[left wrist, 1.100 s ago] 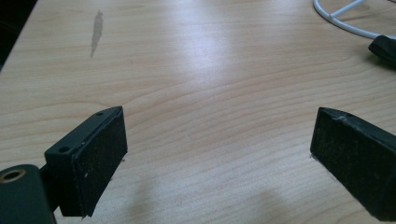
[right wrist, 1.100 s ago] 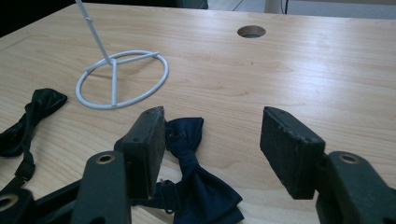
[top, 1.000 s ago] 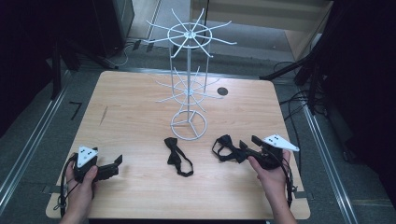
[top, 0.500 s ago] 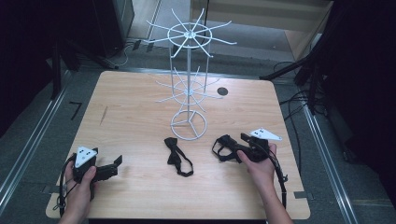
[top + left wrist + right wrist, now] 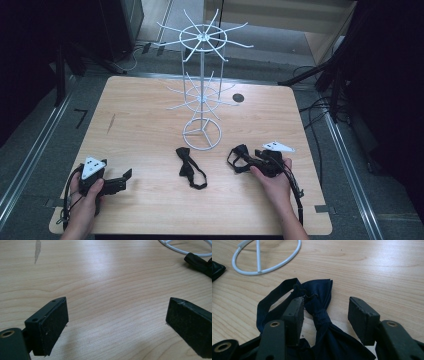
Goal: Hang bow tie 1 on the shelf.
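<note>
Matt navy cloth bow tie (image 5: 322, 312) on smooth pale wood table (image 5: 374, 267) (faint sheen), white-coated wire stand (image 5: 201, 95).

Right hand-held gripper (image 5: 250, 162) at bow tie (image 5: 239, 156)

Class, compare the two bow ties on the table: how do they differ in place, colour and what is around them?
The navy bow tie lies between the right gripper's jaws, which have just been closing, one pad beside its knot; the black bow tie lies apart from both grippers, near the white wire stand's ring base. The first is bunched, the second stretched out with its strap looped. Both rest on the wooden table.
</note>
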A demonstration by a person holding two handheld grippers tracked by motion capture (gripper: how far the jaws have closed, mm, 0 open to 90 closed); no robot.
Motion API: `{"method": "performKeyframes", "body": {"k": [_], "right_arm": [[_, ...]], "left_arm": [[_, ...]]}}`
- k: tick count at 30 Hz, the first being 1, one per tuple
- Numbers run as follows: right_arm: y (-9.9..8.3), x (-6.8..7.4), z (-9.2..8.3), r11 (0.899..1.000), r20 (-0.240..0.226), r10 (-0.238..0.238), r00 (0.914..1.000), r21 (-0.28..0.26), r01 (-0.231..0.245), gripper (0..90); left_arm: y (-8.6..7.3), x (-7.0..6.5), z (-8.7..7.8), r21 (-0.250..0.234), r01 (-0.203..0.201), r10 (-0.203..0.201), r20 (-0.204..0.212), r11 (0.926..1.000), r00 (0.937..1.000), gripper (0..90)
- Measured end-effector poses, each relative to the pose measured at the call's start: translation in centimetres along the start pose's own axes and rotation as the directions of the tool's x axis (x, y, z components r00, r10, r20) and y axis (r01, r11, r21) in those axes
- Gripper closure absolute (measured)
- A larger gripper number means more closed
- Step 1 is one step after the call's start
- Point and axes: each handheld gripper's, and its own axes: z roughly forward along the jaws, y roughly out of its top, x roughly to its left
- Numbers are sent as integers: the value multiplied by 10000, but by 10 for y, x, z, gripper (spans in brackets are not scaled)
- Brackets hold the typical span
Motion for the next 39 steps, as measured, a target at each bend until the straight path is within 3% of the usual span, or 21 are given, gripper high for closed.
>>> {"method": "performKeyframes", "body": {"k": [8, 16, 24, 32, 39], "right_arm": [[-4, 5, 5, 9965, 201, -688, 9974, 497, 677, 553], [-6, 5, 2, 9950, 238, -863, 9960, 520, 849, 736], [-7, 4, 0, 9955, 226, -878, 9959, 377, 869, 765], [2, 10, -17, 9935, 89, -839, 9964, -767, 843, 765], [8, 16, -27, 9867, 18, -920, 9958, -1343, 914, 765]], "left_arm": [[0, 0, 0, -18, 11, -11, 26, 10000, 10000, 61], [-1, 1, -1, 41, 14, -14, 93, 10000, 10000, 61], [-1, 2, -1, 46, 22, -22, 106, 10000, 9999, 62], [-1, 2, -1, 43, -13, 13, 121, 10000, 9999, 62], [-1, 2, -1, 44, -31, 31, 128, 10000, 9999, 62]]}}
